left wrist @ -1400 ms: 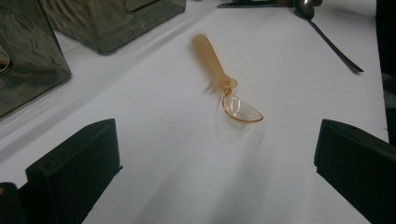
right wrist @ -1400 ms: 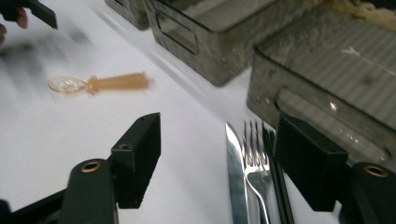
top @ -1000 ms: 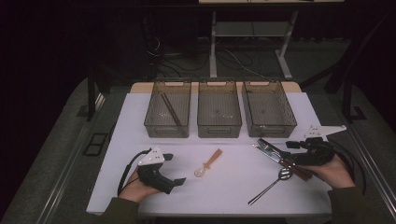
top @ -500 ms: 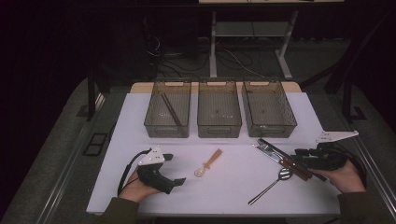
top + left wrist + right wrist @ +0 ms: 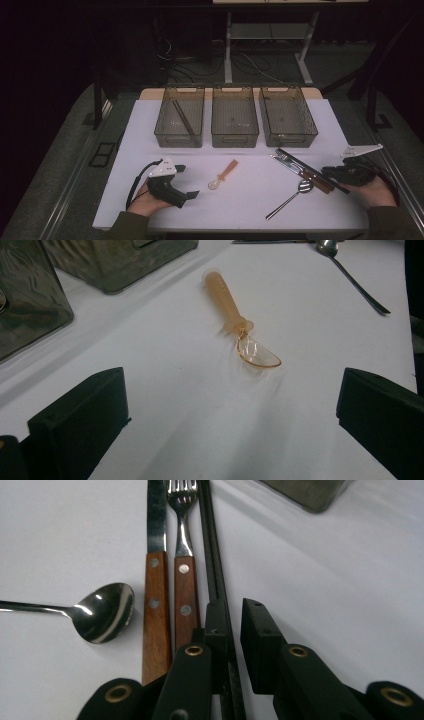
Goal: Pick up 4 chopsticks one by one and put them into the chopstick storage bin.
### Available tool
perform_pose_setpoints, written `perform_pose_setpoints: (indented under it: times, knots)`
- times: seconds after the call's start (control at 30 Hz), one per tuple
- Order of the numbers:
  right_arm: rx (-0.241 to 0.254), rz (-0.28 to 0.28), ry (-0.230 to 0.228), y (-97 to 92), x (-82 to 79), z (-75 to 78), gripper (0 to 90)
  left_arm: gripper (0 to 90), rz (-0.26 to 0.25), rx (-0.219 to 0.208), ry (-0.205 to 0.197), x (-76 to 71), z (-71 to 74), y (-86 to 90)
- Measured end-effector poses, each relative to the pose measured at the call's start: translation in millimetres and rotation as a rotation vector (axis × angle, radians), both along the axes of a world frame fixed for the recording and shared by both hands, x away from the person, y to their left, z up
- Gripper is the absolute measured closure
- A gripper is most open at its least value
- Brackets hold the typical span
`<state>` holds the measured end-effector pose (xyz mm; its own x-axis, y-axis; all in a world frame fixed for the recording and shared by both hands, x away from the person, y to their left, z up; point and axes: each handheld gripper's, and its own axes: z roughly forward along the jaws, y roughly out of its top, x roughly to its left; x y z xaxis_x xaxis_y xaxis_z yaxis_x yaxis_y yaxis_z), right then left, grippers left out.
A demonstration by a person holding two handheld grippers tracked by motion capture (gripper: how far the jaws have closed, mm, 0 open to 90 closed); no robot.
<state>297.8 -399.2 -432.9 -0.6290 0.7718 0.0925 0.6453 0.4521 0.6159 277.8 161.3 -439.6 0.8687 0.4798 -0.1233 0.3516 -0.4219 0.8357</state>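
Left gripper (image 5: 176, 186): we see it low on the white table (image 5: 250, 210), held in a hand at the near left; its jaws stand spread wide with bare table between them.
Right gripper (image 5: 231, 630): we see it at the near right edge, lying low and pointing left along the table; its jaws have just been closing and now stand narrow around a pair of black chopsticks (image 5: 212, 555). One jaw lies against the sticks; we cannot tell whether the other has reached them.
Black chopsticks: they lie flat on the table, running from between the right jaws toward the right bin (image 5: 287, 117), just beside the fork.
Fork (image 5: 185, 575): wooden handle, tines pointing away, just beside the chopsticks.
Knife (image 5: 156, 580): wooden handle, side by side with the fork on its far side from the sticks.
Metal spoon (image 5: 290, 197): bowl next to the knife handle, its stem running toward the near edge.
Orange plastic spoon (image 5: 235, 322): near the table's middle, ahead of the left gripper, apart from it.
Bins: three clear bins in a row at the far side; the left bin (image 5: 180, 117) holds a pair of brown chopsticks (image 5: 184, 119); the middle bin (image 5: 234, 117) stands between the others.
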Motion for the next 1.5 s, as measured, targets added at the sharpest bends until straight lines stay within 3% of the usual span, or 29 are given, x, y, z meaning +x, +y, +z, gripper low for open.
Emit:
perform_pose_setpoints:
  times: [0.87, 1.5]
  knots:
    - [-0.027, 0.004, 0.020, -0.7, 4.3, -6.4, 82.9, 0.0, -0.002, 0.002, -0.001, 0.2, -0.6, -0.9]
    - [-0.033, 0.058, 0.000, -4.1, 5.8, -10.0, 85.0, 0.0, -0.005, 0.007, 0.003, 0.0, -1.3, -1.9]
